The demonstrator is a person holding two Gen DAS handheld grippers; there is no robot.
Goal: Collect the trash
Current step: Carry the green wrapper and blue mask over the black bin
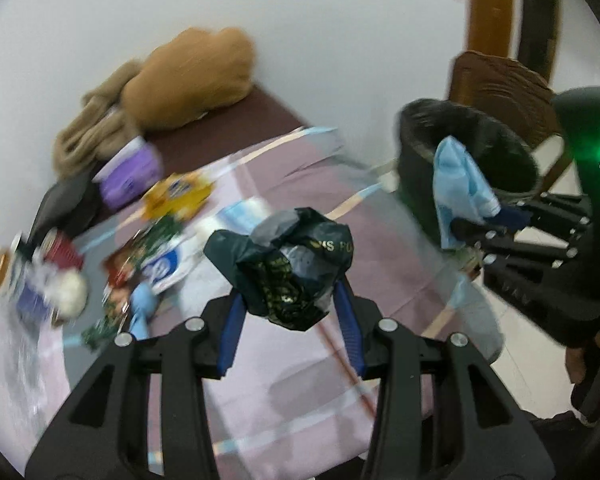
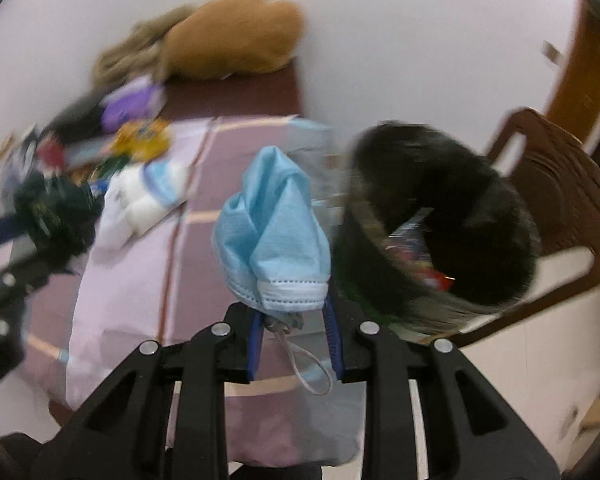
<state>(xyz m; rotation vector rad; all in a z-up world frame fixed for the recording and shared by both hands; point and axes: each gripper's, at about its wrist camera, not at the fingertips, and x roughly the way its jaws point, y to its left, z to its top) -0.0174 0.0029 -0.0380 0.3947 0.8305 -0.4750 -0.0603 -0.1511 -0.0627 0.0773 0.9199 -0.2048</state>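
A crumpled dark green plastic bag hangs pinched between the blue pads of the left hand-held gripper, above the pink checked bedsheet. A blue face mask – one ear loop dangling – is clamped in the right hand-held gripper, just beside the rim of the black-lined trash bin, which already holds some wrappers. More litter lies on the far left of the bed – a yellow wrapper, a purple packet, a red paper cup. A brown plastic chair stands behind the bin.
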